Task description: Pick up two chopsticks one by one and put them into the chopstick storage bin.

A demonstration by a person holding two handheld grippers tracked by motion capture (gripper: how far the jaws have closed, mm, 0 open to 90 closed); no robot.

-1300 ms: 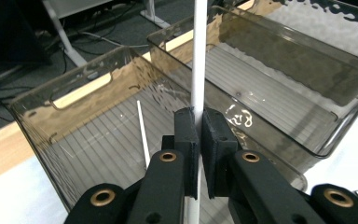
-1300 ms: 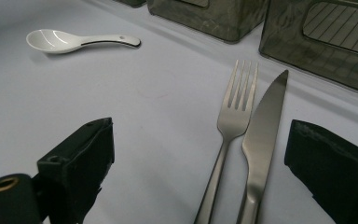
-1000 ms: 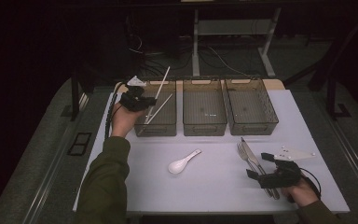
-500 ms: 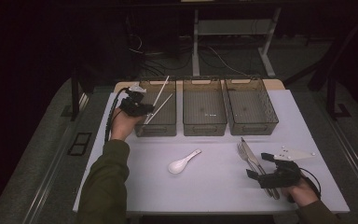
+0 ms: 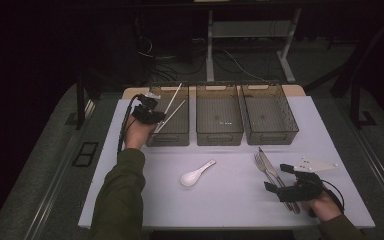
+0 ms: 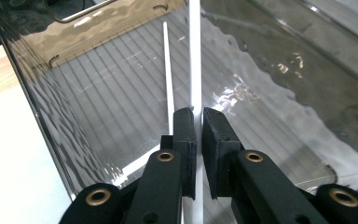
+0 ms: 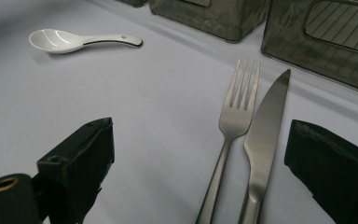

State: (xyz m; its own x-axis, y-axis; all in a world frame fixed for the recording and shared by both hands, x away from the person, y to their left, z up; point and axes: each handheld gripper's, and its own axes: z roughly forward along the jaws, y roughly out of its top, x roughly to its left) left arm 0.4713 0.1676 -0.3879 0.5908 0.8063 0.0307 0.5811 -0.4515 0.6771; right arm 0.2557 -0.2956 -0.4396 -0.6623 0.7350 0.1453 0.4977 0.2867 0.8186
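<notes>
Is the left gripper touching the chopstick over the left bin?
Touching. In the left gripper view the left gripper has its jaws closed on the white chopstick, pads pressed against both sides, above the left bin.

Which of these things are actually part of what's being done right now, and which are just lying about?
In use:
- left gripper, shut on a white chopstick
- second chopstick
- left bin
- right gripper, open around fork and knife

Lying about:
- white spoon
- middle bin
- right bin
</notes>
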